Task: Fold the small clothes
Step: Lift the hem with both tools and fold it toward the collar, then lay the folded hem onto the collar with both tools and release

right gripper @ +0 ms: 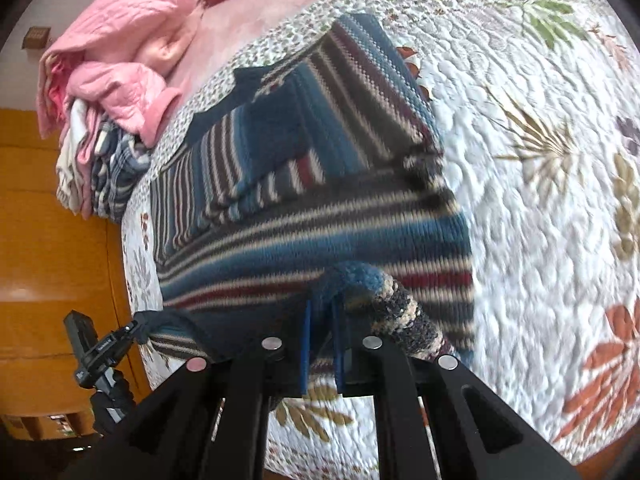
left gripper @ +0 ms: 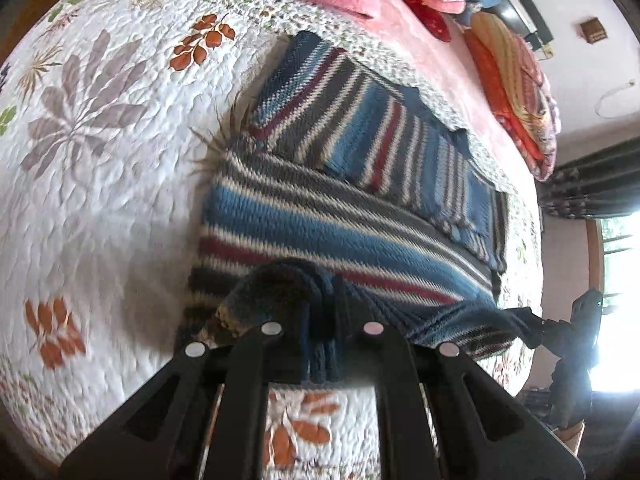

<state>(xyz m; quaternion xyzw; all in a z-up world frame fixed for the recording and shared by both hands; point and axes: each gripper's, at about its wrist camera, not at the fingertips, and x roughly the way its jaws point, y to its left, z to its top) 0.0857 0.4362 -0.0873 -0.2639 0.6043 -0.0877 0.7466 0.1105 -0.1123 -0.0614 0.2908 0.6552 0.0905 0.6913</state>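
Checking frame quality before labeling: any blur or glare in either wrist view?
Left wrist: window blows out at the right edge, quilt smeared lower left. Right wrist: no glare, striped sweater and quilt motion-blurred at right. Both: strong fisheye curvature.

- White quilted bedspread [left gripper: 100, 184] with leaf prints
- Pink clothes [right gripper: 132, 60] piled at its far edge
- Orange-striped folded blanket [left gripper: 516, 96]
- Orange wall [right gripper: 52, 248]

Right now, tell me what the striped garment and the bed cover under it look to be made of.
Striped sweater: chunky knit, probably wool or acrylic yarn; visible rows of stitches, a matte, fuzzy surface. Both grippers pinch its near hem.
Floral quilt: stitched, padded cloth, likely cotton; puckered quilting lines and printed leaves, no sheen.
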